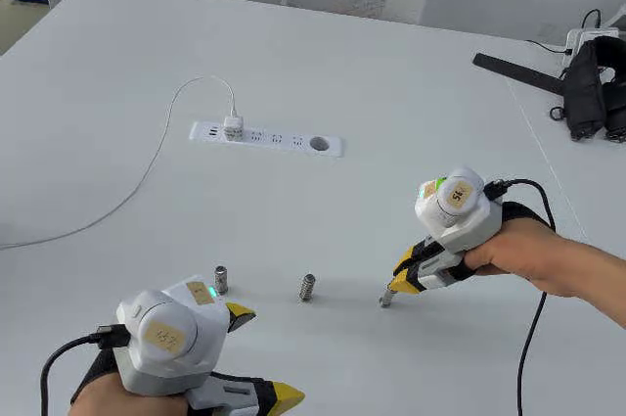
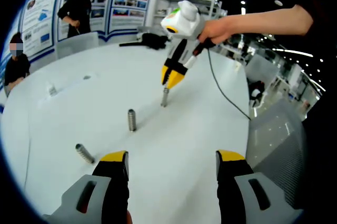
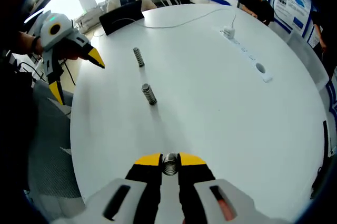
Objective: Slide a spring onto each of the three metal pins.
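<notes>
**A:** Start at the right gripper (image 3: 169, 159). Its yellow-tipped fingers (image 3: 150, 162) are pinched shut on a small silver coil spring (image 3: 169, 169), which sits squarely between the tips.

**B:** From the head view that spring stands upright under the fingers with its foot on the white bench (image 1: 391, 93), close to the near edge. I cannot tell whether a pin runs up inside it.

**A:** Now the left gripper (image 2: 171, 156). Its fingers (image 2: 114, 157) are spread wide and hold nothing as it hovers over the near edge.

**B:** Between the two grippers, along that same edge, stands a middle coiled silver post (image 1: 307, 287). Well apart from it is a stubby silver post (image 1: 221, 279), nearer the left gripper. Both look wrapped in coils, so I'd judge those two pins are dressed already, though they are small to read.

**A:** As for handling, I'd expect the spring to be feather-light and smooth, soft along its length but firm across the coils. Squeeze too hard and it could ping out sideways.

**B:** So pinch gently across the upper coils and leave the bottom end free to swallow the pin. Keep it upright as well, because a tilt would snag a coil on the pin's tip.

**A:** Farther out, toward the middle of the bench, lies a white power strip (image 1: 266, 138) with a white plug (image 1: 233, 126) seated in it.
</notes>
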### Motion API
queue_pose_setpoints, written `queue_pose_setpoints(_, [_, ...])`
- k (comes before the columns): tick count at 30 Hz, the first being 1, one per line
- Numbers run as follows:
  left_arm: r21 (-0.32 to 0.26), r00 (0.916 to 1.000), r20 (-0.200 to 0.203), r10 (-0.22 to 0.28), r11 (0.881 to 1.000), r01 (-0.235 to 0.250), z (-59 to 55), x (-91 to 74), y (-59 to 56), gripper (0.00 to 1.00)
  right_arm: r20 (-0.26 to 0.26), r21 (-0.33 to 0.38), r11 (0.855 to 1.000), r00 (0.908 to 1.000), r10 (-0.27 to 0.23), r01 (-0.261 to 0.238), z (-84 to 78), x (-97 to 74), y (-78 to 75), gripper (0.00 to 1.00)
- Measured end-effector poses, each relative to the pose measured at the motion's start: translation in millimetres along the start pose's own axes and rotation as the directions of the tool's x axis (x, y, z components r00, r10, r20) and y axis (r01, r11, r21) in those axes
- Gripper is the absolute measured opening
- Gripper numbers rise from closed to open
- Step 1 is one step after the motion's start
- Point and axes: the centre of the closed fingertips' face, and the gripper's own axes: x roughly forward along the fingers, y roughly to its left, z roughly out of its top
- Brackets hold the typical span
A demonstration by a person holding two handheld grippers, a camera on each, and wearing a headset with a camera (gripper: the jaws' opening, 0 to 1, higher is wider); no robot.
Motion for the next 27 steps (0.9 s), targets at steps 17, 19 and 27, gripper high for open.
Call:
queue_pose_setpoints(17, [-0.003, 1.0, -0.003, 0.002, 1.0, -0.002, -1.2, -1.0, 1.6, 0.68, -0.024, -0.025, 1.0, 0.9997, 0.001, -0.002, -4.0, 15.0, 1.4, 0.13])
queue_pose_setpoints(19, [-0.004, 1.0, -0.002, 0.003, 1.0, -0.003, -1.3, -1.3, 2.0, 0.68, -0.029, -0.028, 1.0, 0.9996, 0.002, -0.003, -5.3, 16.7, 1.5, 0.13])
queue_pose_setpoints(27, [-0.006, 1.0, -0.007, 0.002, 1.0, -0.002, -2.5, -1.0, 2.2, 0.68, -0.045, -0.032, 0.999, 0.999, 0.007, -0.008, -10.3, 24.8, 1.1, 0.13])
